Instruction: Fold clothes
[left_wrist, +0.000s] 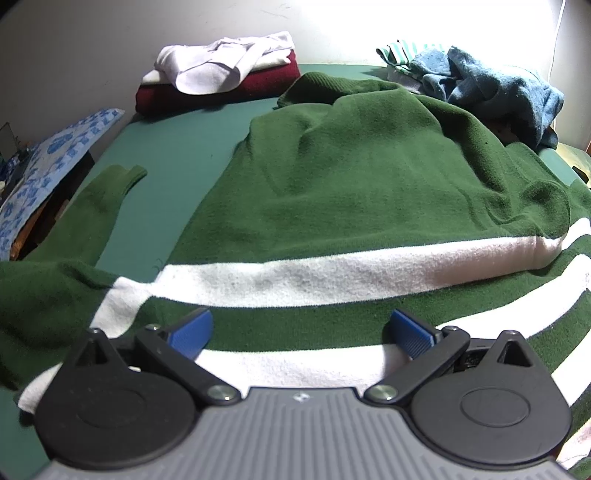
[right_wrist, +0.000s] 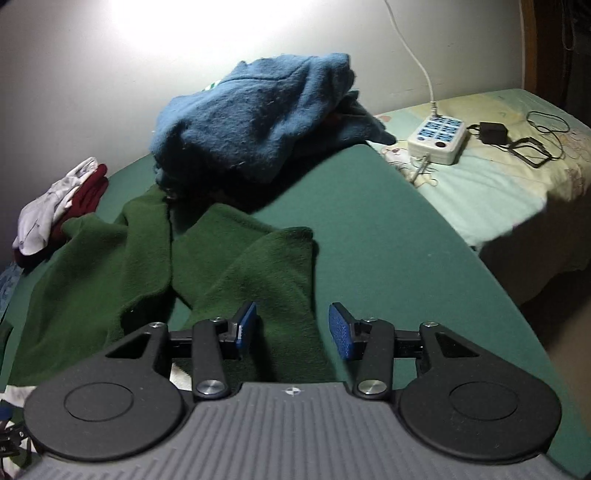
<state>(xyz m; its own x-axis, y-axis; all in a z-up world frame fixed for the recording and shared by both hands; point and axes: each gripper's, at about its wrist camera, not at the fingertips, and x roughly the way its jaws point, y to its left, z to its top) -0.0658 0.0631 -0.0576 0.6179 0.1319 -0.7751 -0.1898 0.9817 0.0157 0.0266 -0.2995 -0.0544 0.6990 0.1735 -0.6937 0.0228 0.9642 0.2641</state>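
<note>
1. Here, your green sweater (left_wrist: 369, 177) lies spread on the green table surface (left_wrist: 173, 158), white bands running across the part nearest you and one sleeve (left_wrist: 107, 192) stretched out to the left on its own.
2. From your right wrist camera, another part of that sweater (right_wrist: 243, 266) lies rumpled and folded over itself, its edge reaching toward the middle of the table surface (right_wrist: 388, 240).
3. Your left gripper (left_wrist: 301, 330) hovers over the striped part with its blue fingers (left_wrist: 192, 332) spread wide and nothing between them; whether they touch the cloth cannot be told.
4. Your right gripper (right_wrist: 291, 326) is also parted, the blue pads (right_wrist: 341, 330) on either side of a strip of green cloth, not closed on it.
5. A crumpled blue garment (right_wrist: 255, 118) sits at the far side, just beyond the sweater, with a striped piece (left_wrist: 402, 50) beside it.
6. A stack with a maroon item (left_wrist: 221, 92) under white clothes (left_wrist: 225, 59) rests at the far left, near the wall.
7. A blue floral cloth (left_wrist: 48, 158) lies off the table's left edge.
8. To your right, a bed (right_wrist: 498, 206) carries a white power strip (right_wrist: 437, 138), its white cord (right_wrist: 413, 51) and a black adapter (right_wrist: 491, 133).
</note>
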